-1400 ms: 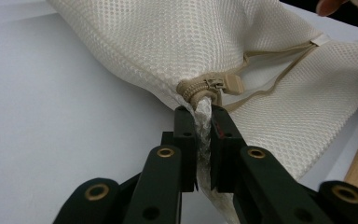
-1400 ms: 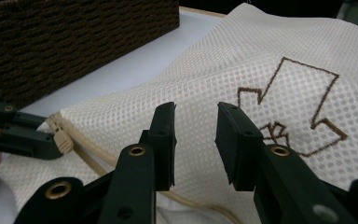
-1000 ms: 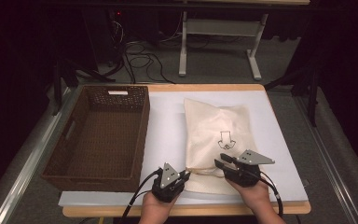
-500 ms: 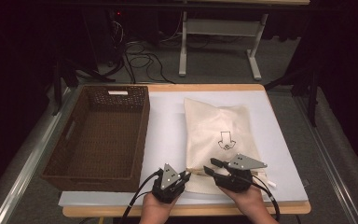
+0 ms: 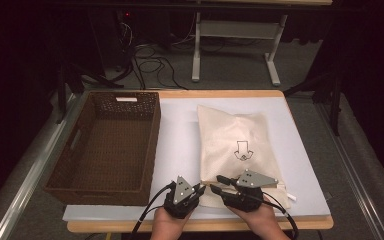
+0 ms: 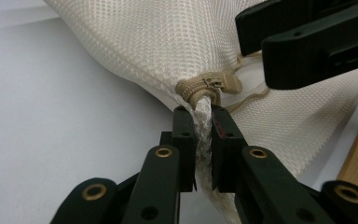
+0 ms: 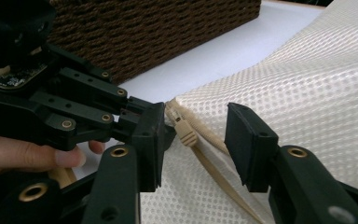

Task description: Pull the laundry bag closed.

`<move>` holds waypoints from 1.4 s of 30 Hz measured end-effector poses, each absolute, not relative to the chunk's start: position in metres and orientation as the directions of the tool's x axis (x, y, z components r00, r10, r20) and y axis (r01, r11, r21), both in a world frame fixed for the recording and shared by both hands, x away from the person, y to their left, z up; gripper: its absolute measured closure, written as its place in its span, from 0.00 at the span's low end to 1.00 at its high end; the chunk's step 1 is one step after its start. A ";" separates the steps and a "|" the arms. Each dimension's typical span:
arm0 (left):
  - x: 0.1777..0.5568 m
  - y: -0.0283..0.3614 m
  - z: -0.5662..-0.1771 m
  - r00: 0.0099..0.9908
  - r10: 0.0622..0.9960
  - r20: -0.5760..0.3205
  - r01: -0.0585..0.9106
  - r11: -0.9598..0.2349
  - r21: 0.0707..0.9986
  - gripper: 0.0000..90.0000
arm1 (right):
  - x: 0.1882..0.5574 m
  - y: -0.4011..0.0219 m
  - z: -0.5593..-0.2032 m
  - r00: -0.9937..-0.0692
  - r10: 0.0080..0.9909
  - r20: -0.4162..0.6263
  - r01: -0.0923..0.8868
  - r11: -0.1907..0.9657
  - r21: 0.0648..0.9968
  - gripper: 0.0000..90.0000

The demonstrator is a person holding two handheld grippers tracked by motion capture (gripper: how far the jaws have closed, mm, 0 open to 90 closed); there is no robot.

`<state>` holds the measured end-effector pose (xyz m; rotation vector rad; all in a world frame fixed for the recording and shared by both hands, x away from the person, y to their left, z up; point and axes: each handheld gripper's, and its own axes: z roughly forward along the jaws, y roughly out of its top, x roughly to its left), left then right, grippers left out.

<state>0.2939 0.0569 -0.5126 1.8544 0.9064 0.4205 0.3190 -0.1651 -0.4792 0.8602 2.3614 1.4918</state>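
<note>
A cream mesh bag point(image 5: 235, 135) with an arrow print lies flat on the white sheet. My left gripper point(image 5: 200, 189) is at its near-left corner. In the left gripper view that gripper point(image 6: 203, 112) is shut on the bunched mesh just below the tan zipper's end point(image 6: 200, 89). My right gripper point(image 5: 216, 183) comes in from the right, facing it. In the right gripper view its jaws point(image 7: 196, 130) stand open on either side of the tan zipper pull point(image 7: 185, 133) without pressing on it. They have just closed a little.
A dark brown wicker basket point(image 5: 152, 145) stands to the left of the bag with nothing in it. The wooden table edge point(image 5: 200, 226) runs just under both hands. Beyond the far edge are a table's legs and cables on the floor.
My right gripper has slid left along the bag's near edge, up to the left gripper. The left gripper has held still on the corner.
</note>
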 end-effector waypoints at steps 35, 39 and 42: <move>0.294 0.056 -0.514 0.656 0.749 -0.095 0.400 -0.239 0.885 0.91 | 0.323 -0.161 -0.489 -0.811 0.555 0.184 0.407 0.311 0.859 0.91; 0.294 0.056 -0.515 0.656 0.749 -0.094 0.402 -0.241 0.883 0.91 | 0.321 -0.161 -0.489 -0.817 0.550 0.175 0.395 0.311 0.865 0.93; 0.294 0.055 -0.516 0.656 0.749 -0.092 0.402 -0.244 0.882 0.91 | 0.319 -0.160 -0.488 -0.825 0.542 0.161 0.379 0.321 0.868 0.93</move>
